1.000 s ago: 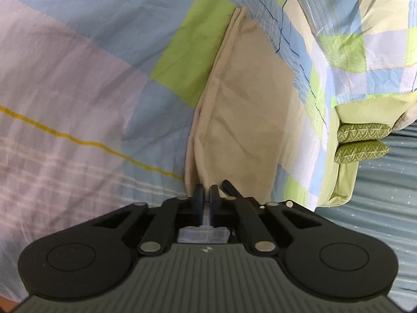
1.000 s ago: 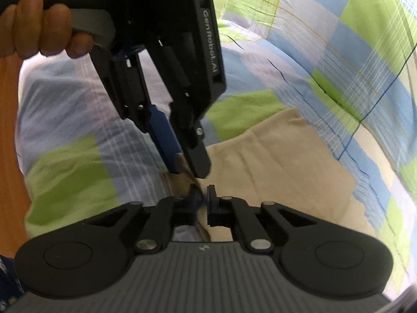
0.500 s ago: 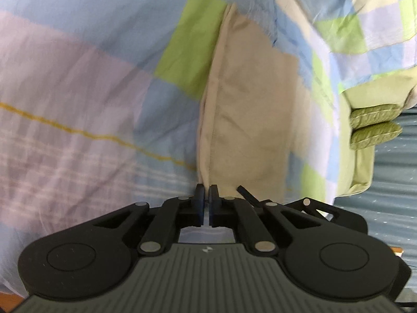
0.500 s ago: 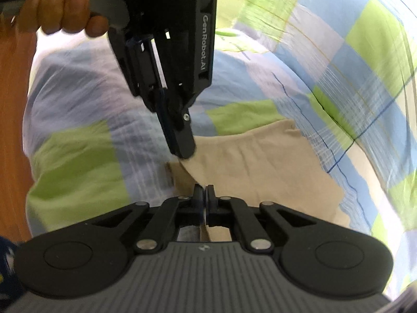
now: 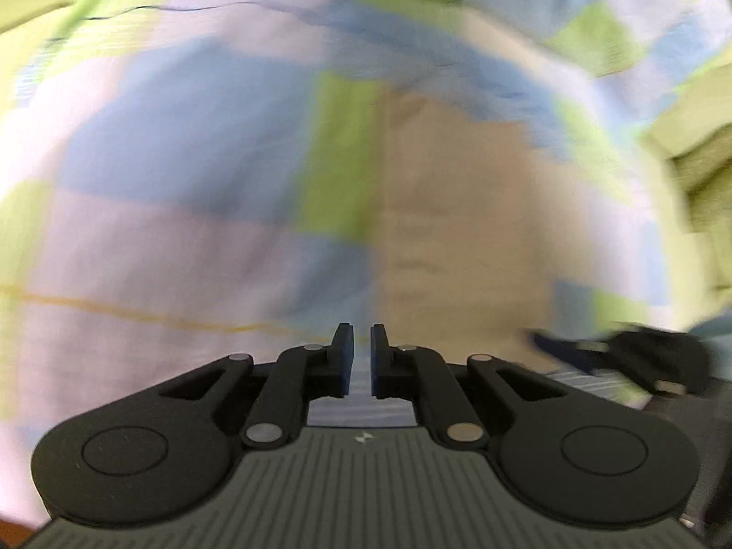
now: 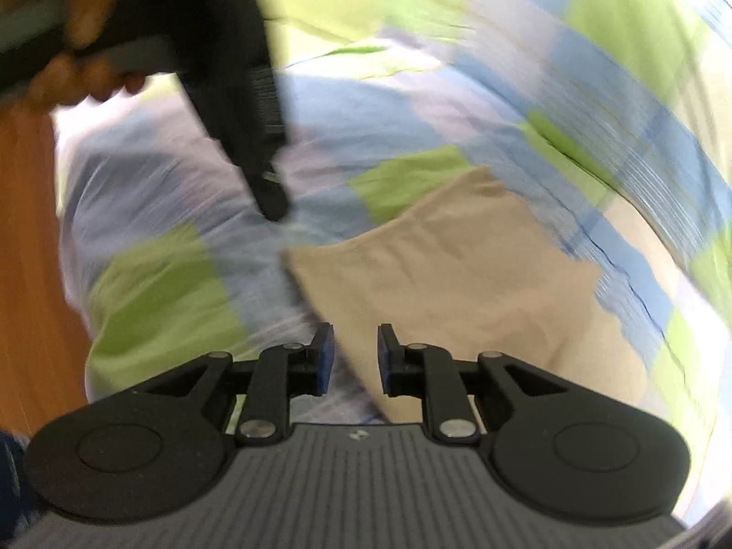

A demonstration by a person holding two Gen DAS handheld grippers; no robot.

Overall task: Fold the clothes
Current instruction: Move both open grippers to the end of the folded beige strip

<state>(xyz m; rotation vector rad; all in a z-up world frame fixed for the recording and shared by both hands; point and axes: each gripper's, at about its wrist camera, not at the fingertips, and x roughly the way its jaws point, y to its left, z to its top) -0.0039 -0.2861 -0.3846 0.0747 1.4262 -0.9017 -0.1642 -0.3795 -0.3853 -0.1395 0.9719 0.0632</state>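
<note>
From the left wrist, the left tongs (image 5: pixel 361 361) have parted to a narrow, empty gap and pulled back from the beige garment (image 5: pixel 462 228), which lies flat on the checked bedspread (image 5: pixel 183 146). From the right wrist, the right tongs (image 6: pixel 350 359) have opened wider, letting go of the garment's near edge, so this fold looks laid down.

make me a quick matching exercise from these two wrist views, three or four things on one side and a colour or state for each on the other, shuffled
Things:
1. garment
2. bedsheet
3. right gripper
4. floor

Colour or state:
a. open, nothing between its fingers
b. beige, lying flat
c. orange-brown
d. checked blue, green and lilac

Pairs: 1-b, 2-d, 3-a, 4-c
</note>
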